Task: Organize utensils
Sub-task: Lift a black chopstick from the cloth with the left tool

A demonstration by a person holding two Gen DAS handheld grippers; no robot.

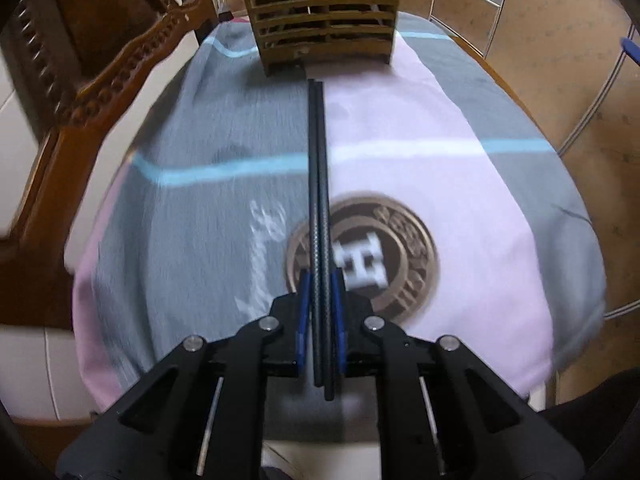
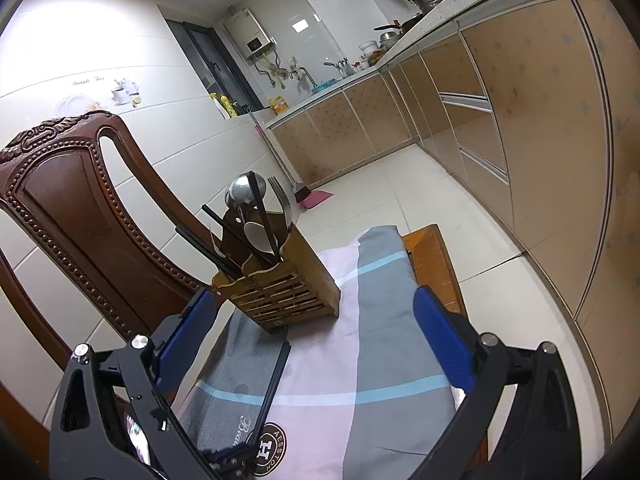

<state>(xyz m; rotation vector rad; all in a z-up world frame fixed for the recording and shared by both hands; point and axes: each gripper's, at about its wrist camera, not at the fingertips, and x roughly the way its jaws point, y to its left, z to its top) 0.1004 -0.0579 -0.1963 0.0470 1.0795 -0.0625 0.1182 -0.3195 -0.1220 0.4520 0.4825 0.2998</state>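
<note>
Left gripper [image 1: 321, 304] clamps chopsticks [image 1: 319, 184] aimed ahead at holder [image 1: 324, 16], likely for insertion; right gripper [image 2: 316, 320] gapes wide.

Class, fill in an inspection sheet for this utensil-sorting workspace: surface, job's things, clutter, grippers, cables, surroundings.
Surface: table under a pink, grey and blue cloth.
Job's things: black chopsticks pointing at the slatted wooden utensil holder; the holder contains a ladle, fork and chopsticks.
Clutter: nothing seen.
Grippers: left gripper shut on the chopsticks; right gripper open, holding nothing.
Cables: nothing seen.
Surroundings: carved wooden chair, kitchen cabinets, tiled floor.
</note>
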